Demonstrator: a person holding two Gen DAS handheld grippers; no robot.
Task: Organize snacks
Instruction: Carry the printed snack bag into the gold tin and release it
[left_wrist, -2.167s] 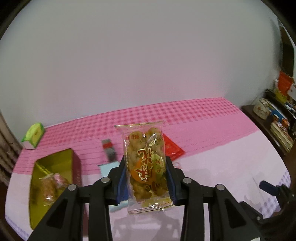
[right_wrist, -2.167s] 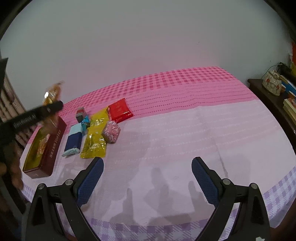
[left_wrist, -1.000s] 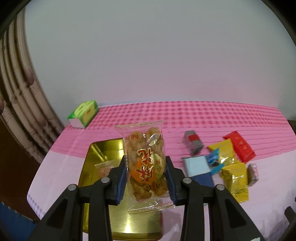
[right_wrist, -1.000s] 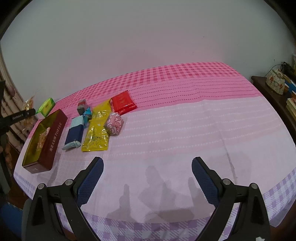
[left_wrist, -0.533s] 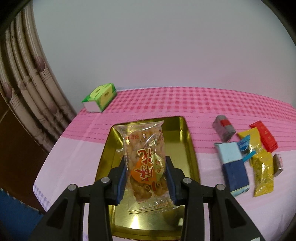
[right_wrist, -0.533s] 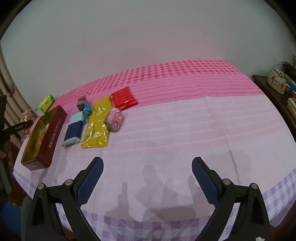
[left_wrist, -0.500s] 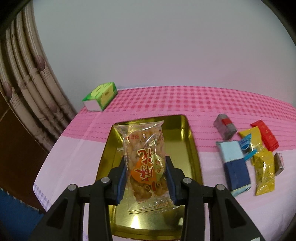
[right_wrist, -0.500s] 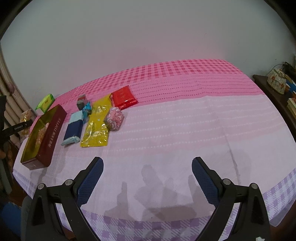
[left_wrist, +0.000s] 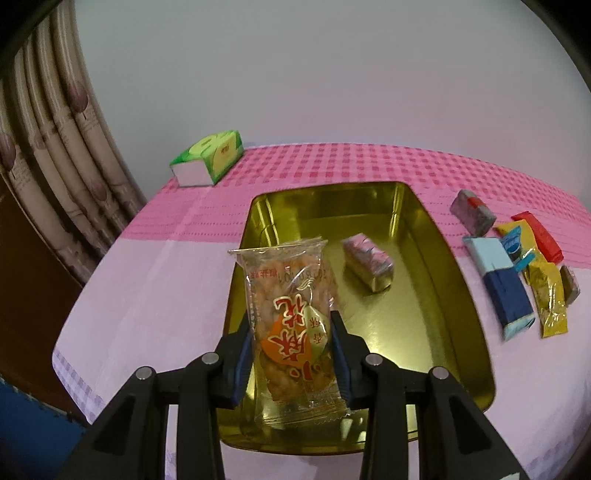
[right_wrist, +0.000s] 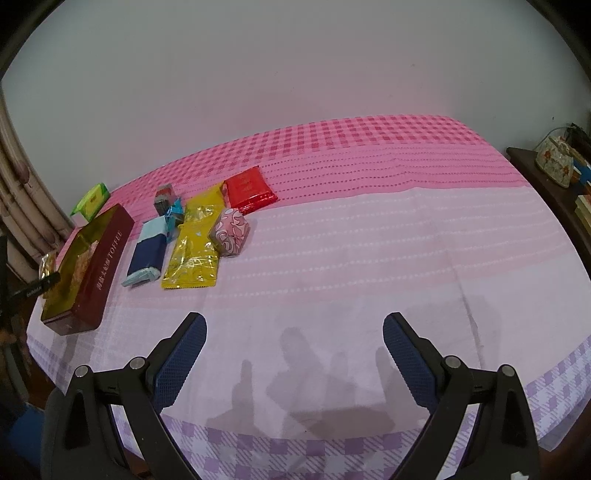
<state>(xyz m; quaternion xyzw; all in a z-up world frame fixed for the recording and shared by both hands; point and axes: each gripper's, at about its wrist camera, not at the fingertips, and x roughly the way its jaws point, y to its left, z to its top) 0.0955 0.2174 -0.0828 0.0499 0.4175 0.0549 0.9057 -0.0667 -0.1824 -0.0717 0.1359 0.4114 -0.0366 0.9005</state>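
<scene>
My left gripper is shut on a clear packet of fried snacks with red and gold lettering, held upright over the near part of the gold tin. One pink wrapped sweet lies inside the tin. In the right wrist view the tin shows its dark red side at far left, and the held packet peeks out beside it. My right gripper is open over bare cloth near the table's front edge, holding nothing.
Right of the tin lie loose snacks: a blue packet, yellow foil packets, a red packet, a grey-red piece and a pink patterned sweet. A green tissue box sits at the back left by curtains. A dark shelf stands right.
My left gripper has carried the snack packet leftward and down over the gold tin, which now fills the view with a pink sweet showing inside. The right gripper has stayed still and open.
</scene>
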